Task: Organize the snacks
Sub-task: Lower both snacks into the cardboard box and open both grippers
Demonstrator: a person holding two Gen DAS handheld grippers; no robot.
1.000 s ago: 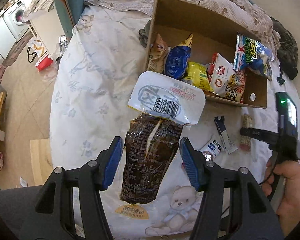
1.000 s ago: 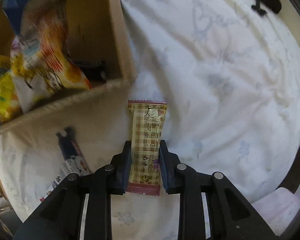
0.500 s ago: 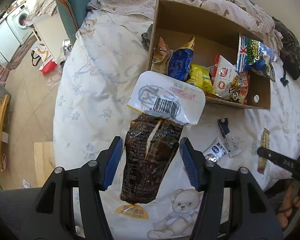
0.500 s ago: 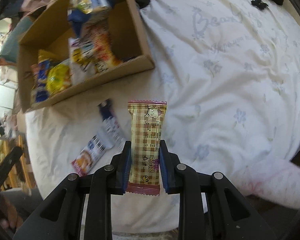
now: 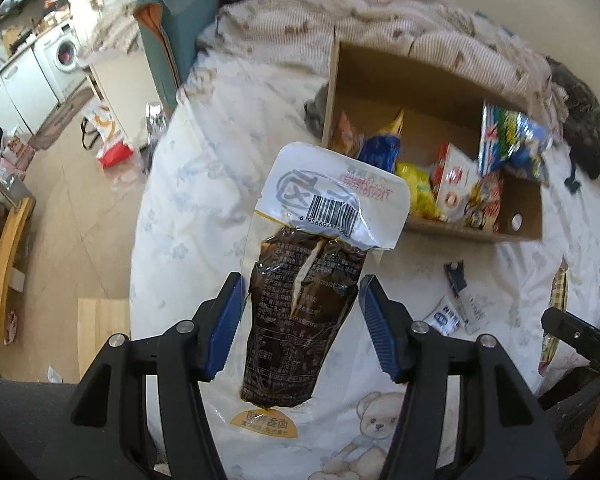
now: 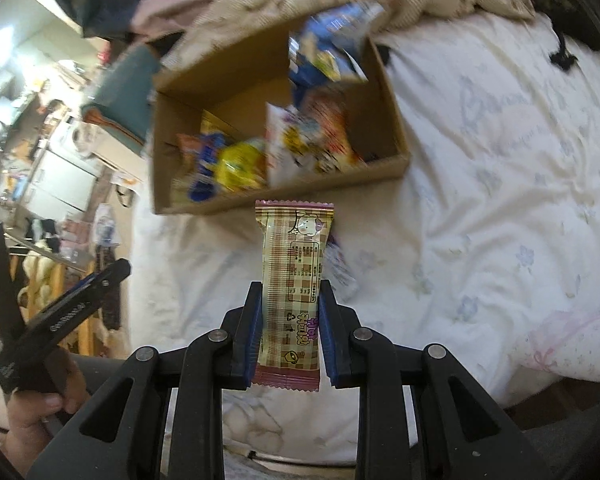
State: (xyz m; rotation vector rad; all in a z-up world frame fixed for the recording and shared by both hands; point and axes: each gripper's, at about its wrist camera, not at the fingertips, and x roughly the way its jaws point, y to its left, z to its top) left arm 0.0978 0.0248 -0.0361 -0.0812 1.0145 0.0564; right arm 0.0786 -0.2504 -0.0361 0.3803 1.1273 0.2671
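Above bed: right gripper clamped on plaid snack bar, lifted off sheet since 1 s ago, now facing cardboard box. Left gripper barely moved, grips dark sauce pouch. Both ready for box drop, prob. next.

A bed with a pale flowered sheet carries an open cardboard box of snacks. Two small packets lie on the sheet near the box. A checked blanket is heaped behind it.

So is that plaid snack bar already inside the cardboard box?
No, the plaid snack bar is clamped in the right tool, held above the bedsheet short of the cardboard box.
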